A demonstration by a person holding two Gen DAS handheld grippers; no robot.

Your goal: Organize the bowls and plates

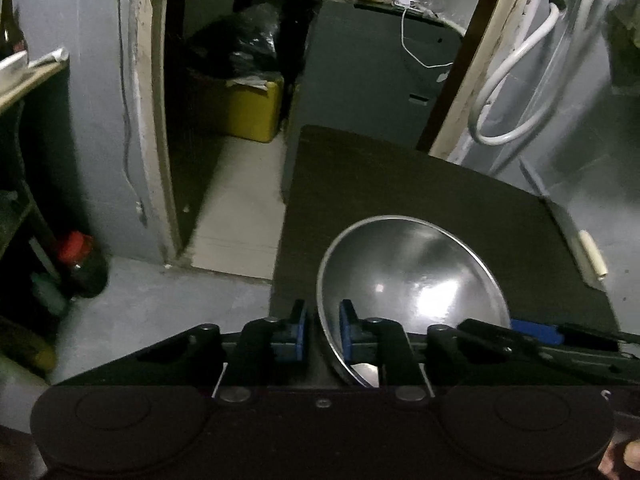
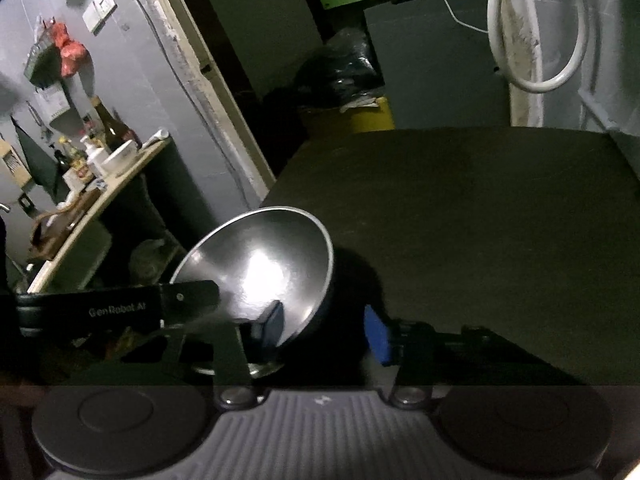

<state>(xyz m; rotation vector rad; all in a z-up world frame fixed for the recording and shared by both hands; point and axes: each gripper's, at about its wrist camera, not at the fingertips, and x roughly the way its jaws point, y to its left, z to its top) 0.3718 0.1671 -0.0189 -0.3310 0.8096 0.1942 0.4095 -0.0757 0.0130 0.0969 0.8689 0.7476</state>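
Dim kitchen, dark desk (image 2: 480, 208): steel bowl (image 1: 412, 280) tilted near its front-left corner, rim gripped by left tongs (image 1: 323, 330), right tongs (image 2: 326, 330) wide apart straddling the opposite rim, probably steadying it for a handover.

- Left wrist view: taken from behind the left gripper (image 1: 323, 330), looking forward and downward, close over the dark table (image 1: 400, 184).
- Right wrist view: taken likewise from the right gripper (image 2: 324, 330).
- Shared by both: the steel bowl (image 1: 416, 276) (image 2: 264, 268), table (image 2: 480, 208), doorway, yellow bin (image 1: 248, 108) (image 2: 368, 118).
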